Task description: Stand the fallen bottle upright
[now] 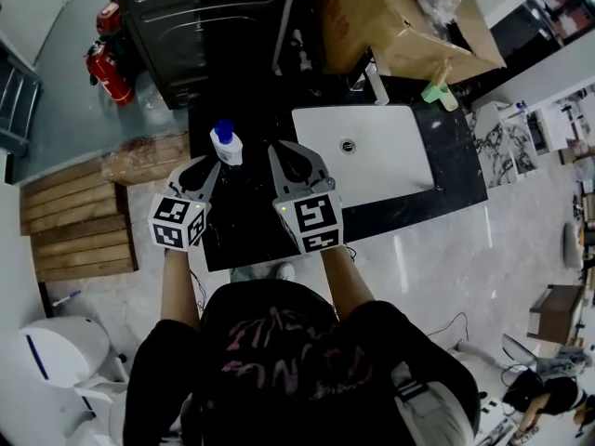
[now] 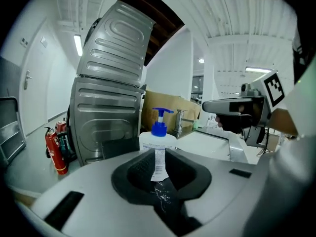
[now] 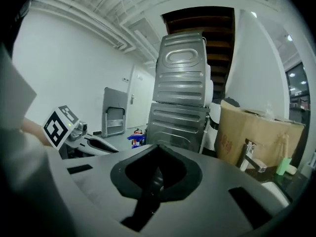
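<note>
A white bottle with a blue pump top (image 1: 225, 143) stands upright on the black counter (image 1: 244, 221). In the left gripper view the bottle (image 2: 158, 141) rises just beyond the jaw tips, its label showing in the narrow gap between them. My left gripper (image 1: 206, 169) (image 2: 161, 182) sits just below and left of the bottle, jaws a little apart, and the pads are not pressing on it. My right gripper (image 1: 290, 163) (image 3: 156, 176) is shut and empty, just right of the bottle and level with the left one. It also shows in the left gripper view as a dark right gripper (image 2: 228, 107).
A white sink (image 1: 400, 170) with a faucet (image 1: 376, 84) is set in the counter to the right. A cardboard box (image 1: 400, 17) and a green bottle (image 1: 437, 92) are behind it. A dark metal appliance (image 1: 200, 17), red fire extinguishers (image 1: 108, 71) and wooden pallets (image 1: 79, 216) lie to the left.
</note>
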`<state>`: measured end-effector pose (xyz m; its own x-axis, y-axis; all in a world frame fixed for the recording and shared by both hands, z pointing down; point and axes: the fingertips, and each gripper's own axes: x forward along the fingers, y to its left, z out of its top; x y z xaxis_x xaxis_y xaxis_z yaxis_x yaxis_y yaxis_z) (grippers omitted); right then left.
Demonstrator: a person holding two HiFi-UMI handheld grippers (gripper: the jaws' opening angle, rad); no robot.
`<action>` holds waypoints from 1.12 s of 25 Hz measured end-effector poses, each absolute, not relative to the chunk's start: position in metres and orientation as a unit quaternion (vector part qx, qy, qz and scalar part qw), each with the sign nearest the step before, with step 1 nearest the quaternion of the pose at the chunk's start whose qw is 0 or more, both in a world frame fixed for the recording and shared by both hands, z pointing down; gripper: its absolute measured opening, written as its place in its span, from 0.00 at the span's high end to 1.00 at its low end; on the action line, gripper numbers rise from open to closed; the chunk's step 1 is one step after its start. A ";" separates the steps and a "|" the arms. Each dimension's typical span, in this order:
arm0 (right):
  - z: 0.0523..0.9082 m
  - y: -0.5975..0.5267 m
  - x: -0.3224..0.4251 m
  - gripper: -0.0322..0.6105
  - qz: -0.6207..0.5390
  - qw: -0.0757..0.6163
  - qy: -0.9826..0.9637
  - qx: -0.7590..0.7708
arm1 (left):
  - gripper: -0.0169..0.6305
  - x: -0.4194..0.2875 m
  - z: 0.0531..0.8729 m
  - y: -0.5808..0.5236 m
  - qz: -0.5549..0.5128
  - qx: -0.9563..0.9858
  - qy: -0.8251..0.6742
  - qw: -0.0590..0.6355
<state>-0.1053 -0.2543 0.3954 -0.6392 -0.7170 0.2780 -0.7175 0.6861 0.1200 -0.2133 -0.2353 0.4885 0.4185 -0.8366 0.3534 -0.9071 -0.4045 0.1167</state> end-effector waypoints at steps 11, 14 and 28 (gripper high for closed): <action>0.390 -0.252 -0.045 0.93 0.018 0.121 -0.902 0.415 | 0.95 -0.205 0.435 -0.216 0.098 0.789 -0.598 0.099; 0.386 -0.248 -0.034 0.93 0.008 0.122 -0.902 0.414 | 0.95 -0.202 0.419 -0.209 0.091 0.781 -0.612 0.087; 0.378 -0.228 -0.006 0.93 -0.005 0.102 -0.910 0.402 | 0.95 -0.195 0.376 -0.169 0.078 0.737 -0.670 0.048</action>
<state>-0.0056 -0.2281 0.3784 -0.6567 -0.7321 0.1812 -0.7299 0.6774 0.0914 -0.1949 -0.1686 0.3757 0.0907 -0.9796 0.1793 -0.9946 -0.0983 -0.0342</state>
